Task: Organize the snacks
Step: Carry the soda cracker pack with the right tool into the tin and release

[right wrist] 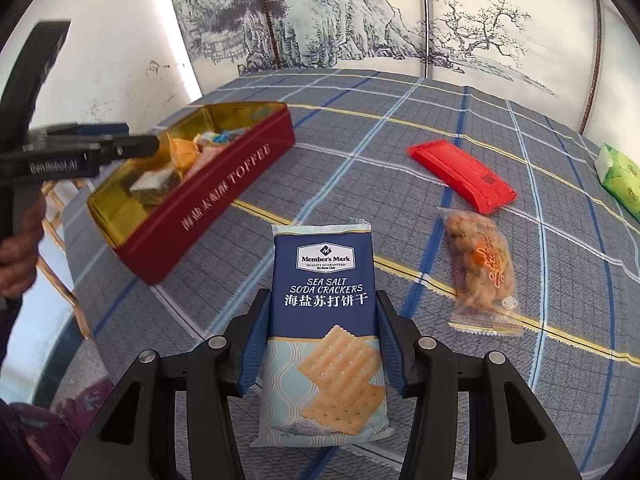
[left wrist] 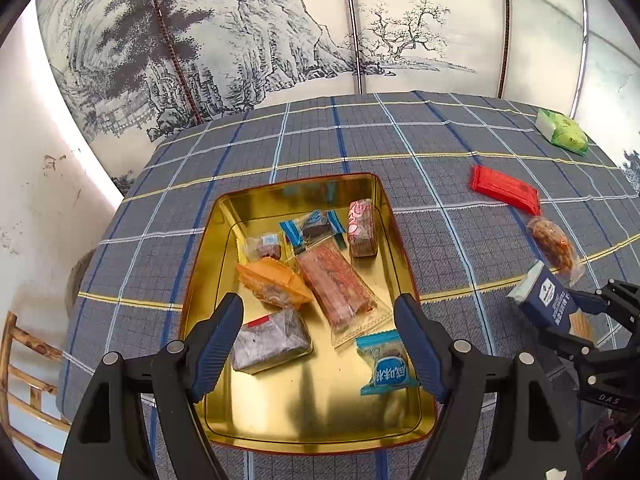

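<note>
On checked cloth (right wrist: 360, 128), right claw (right wrist: 320, 344) clamps glossy cracker packet (right wrist: 324, 320); left claw (left wrist: 320, 344) gapes empty

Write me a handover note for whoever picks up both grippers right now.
Left gripper: open, nothing held, above the tin.
Right gripper: shut on the soda cracker pack, lifted off the cloth.
Done: several snacks lie in the tin.
Left: cracker pack, red packet, peanut bag and green pack remain outside the tin.
</note>
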`<state>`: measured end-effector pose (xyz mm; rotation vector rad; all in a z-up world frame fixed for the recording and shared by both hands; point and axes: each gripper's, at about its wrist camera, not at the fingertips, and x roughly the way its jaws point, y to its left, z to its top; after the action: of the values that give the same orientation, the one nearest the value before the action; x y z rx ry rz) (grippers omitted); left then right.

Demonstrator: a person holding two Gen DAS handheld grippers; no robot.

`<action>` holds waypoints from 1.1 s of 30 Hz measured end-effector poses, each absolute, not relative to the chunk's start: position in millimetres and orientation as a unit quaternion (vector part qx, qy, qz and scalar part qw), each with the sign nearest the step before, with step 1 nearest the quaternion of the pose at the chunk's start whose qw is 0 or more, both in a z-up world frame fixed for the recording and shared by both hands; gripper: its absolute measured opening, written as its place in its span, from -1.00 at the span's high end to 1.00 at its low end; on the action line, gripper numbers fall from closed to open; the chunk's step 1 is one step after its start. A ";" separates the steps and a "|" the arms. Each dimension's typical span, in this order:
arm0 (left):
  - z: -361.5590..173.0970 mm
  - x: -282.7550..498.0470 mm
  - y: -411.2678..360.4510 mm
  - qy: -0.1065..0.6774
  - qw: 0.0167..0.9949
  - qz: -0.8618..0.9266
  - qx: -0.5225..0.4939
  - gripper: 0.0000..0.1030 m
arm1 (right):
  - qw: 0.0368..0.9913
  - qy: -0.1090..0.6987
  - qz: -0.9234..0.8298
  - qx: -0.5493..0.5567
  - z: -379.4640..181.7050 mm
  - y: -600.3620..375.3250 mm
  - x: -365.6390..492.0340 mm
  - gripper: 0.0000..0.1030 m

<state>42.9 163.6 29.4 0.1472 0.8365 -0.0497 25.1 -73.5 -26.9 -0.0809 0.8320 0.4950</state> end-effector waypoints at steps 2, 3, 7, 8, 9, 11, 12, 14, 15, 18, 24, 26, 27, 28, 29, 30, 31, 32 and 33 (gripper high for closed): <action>27.8 41.8 168.7 0.408 0.910 -0.022 0.067 -0.46 | 0.885 0.397 0.243 -0.032 -20.5 -69.8 26.1 0.01; 27.4 41.6 170.9 0.409 0.910 -0.022 0.064 -0.46 | 0.884 0.395 0.248 -0.027 -16.4 -67.4 27.4 0.01; 25.7 41.8 181.9 0.412 0.910 -0.016 0.054 -0.46 | 0.883 0.389 0.261 -0.024 -4.6 -53.1 33.6 0.01; 25.2 41.6 184.2 0.412 0.910 -0.014 0.051 -0.47 | 0.882 0.387 0.267 -0.022 -1.3 -48.9 35.8 0.01; 24.6 41.4 186.6 0.412 0.910 -0.012 0.049 -0.47 | 0.882 0.385 0.272 -0.022 2.2 -43.9 38.1 0.01; 22.7 41.0 192.2 0.413 0.909 -0.006 0.046 -0.50 | 0.881 0.381 0.281 -0.025 8.1 -33.1 42.5 0.01; 21.8 40.7 193.9 0.414 0.909 -0.005 0.045 -0.50 | 0.880 0.379 0.286 -0.026 10.5 -27.2 44.5 0.01; 19.5 40.2 198.5 0.417 0.908 0.000 0.042 -0.50 | 0.878 0.376 0.294 -0.028 14.2 -16.2 49.0 0.01; 18.3 39.8 201.9 0.417 0.908 0.003 0.041 -0.50 | 0.877 0.375 0.299 -0.029 15.8 -10.4 51.9 0.01; 16.8 38.7 212.7 0.417 0.908 0.013 0.035 -0.51 | 0.873 0.375 0.311 -0.024 19.9 4.2 62.0 0.01; 14.5 36.1 238.9 0.418 0.907 0.041 0.013 -0.56 | 0.858 0.391 0.332 -0.002 19.9 30.1 87.4 0.01; 13.0 34.7 246.4 0.419 0.906 0.053 0.010 -0.57 | 0.854 0.397 0.337 -0.002 18.6 42.5 97.0 0.01; 12.2 33.9 250.2 0.420 0.906 0.058 0.009 -0.57 | 0.852 0.400 0.339 -0.005 16.7 50.4 101.9 0.01; 11.9 32.8 253.2 0.420 0.905 0.061 0.008 -0.57 | 0.850 0.404 0.339 -0.008 14.5 59.1 107.3 0.01; 11.9 31.9 256.4 0.420 0.905 0.064 0.007 -0.57 | 0.848 0.407 0.339 -0.009 12.5 65.6 111.9 0.01; 11.4 30.5 258.5 0.420 0.905 0.066 0.006 -0.57 | 0.846 0.411 0.341 -0.010 10.6 68.9 115.8 0.01; 11.0 29.5 260.8 0.421 0.905 0.067 0.005 -0.57 | 0.844 0.414 0.341 -0.010 8.2 74.4 119.9 0.01; 10.8 28.3 262.0 0.422 0.904 0.067 0.004 -0.57 | 0.844 0.417 0.337 -0.012 5.3 80.5 125.0 0.01; 10.8 27.1 262.6 0.421 0.904 0.067 0.004 -0.57 | 0.844 0.419 0.335 -0.011 3.4 83.2 128.2 0.01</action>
<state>27.1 262.6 10.8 0.0092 0.8708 0.1377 128.2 83.2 3.4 -0.0226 0.8844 0.7068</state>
